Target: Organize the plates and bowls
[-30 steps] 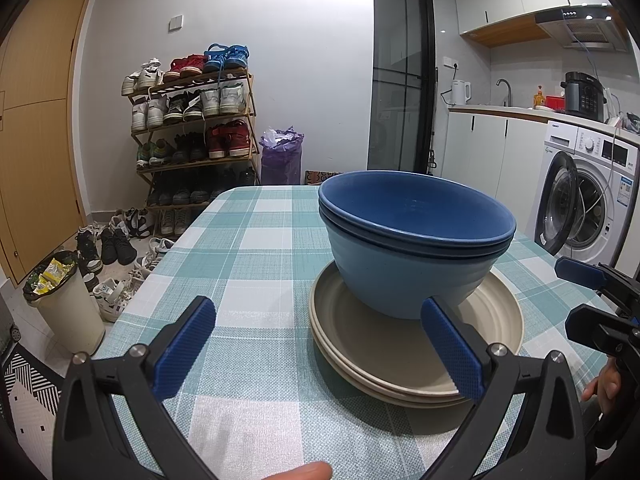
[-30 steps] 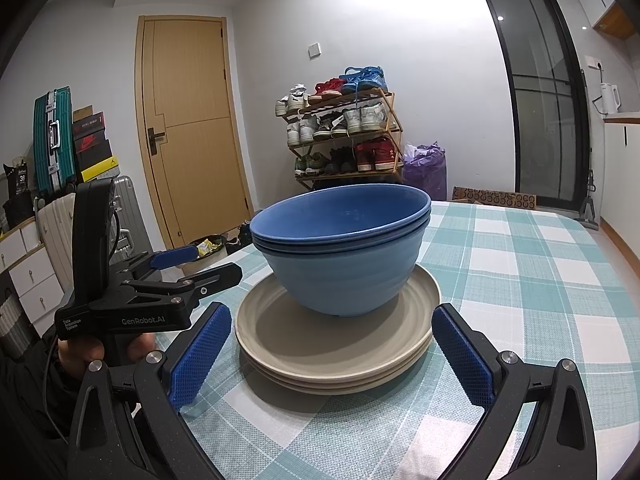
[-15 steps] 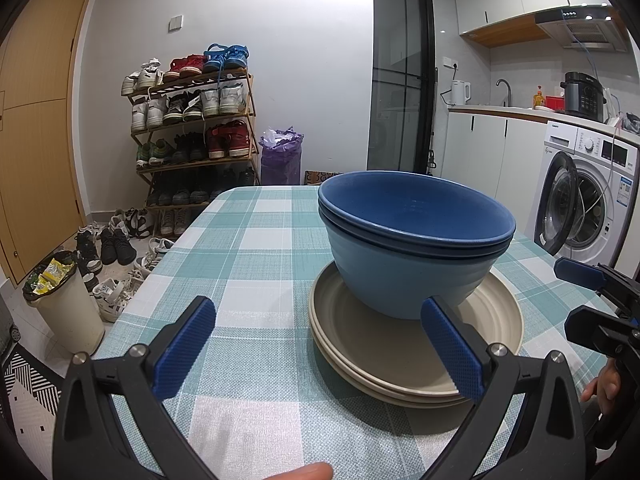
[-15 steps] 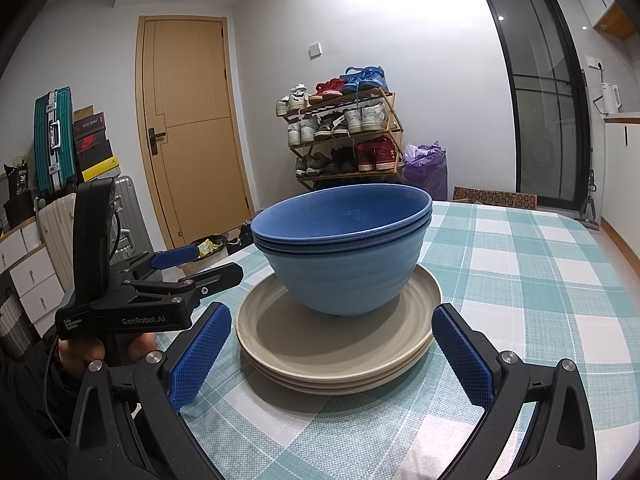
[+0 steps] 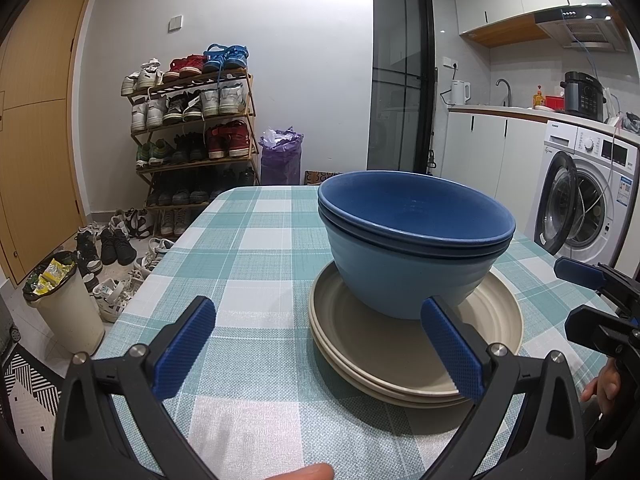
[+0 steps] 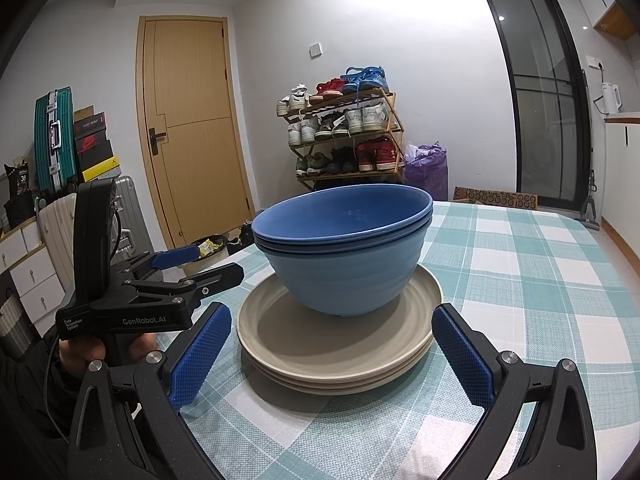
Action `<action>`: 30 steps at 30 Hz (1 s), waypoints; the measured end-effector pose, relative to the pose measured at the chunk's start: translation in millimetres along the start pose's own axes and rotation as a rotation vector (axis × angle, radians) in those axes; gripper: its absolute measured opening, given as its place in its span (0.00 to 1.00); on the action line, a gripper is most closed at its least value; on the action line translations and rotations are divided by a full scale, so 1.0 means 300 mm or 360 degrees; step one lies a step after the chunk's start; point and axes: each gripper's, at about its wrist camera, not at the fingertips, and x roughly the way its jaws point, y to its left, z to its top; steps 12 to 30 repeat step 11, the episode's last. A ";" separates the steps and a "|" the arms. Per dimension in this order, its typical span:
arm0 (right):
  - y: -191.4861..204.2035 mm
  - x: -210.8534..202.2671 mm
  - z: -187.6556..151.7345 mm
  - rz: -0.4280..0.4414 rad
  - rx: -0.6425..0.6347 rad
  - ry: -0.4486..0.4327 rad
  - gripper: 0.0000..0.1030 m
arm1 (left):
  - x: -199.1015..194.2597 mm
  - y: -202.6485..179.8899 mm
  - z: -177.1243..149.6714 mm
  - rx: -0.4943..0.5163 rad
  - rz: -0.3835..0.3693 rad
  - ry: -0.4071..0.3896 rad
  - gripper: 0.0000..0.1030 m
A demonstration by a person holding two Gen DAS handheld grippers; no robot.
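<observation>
Two nested blue bowls (image 5: 412, 248) (image 6: 344, 252) stand on a stack of beige plates (image 5: 404, 364) (image 6: 332, 344) on the checked tablecloth. My left gripper (image 5: 320, 348) is open, held just short of the stack, with nothing between its blue pads. The right gripper (image 6: 332, 356) is open too, its fingers either side of the plates' near rim without touching. In the right wrist view the left gripper (image 6: 188, 264) hangs at the stack's left, held by a hand. The left wrist view shows the right gripper (image 5: 584, 296) at its right edge.
The table (image 5: 248, 240) carries a teal and white checked cloth. Off its far left stand a bin (image 5: 60, 304), loose shoes and a shoe rack (image 5: 192, 128). A washing machine (image 5: 584, 200) and kitchen counter are at the right. A door (image 6: 192, 120) and a suitcase (image 6: 54, 136) lie beyond.
</observation>
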 end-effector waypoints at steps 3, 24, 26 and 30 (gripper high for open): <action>0.001 0.000 0.000 0.0003 0.0002 0.0000 0.99 | 0.000 0.000 0.000 -0.0002 0.0001 0.0001 1.00; 0.004 0.000 -0.001 0.0003 0.0000 0.0002 0.99 | 0.000 -0.001 0.002 -0.0003 -0.0004 0.0000 1.00; 0.004 0.000 -0.001 0.0003 0.0000 0.0002 0.99 | 0.000 -0.001 0.002 -0.0003 -0.0004 0.0000 1.00; 0.004 0.000 -0.001 0.0003 0.0000 0.0002 0.99 | 0.000 -0.001 0.002 -0.0003 -0.0004 0.0000 1.00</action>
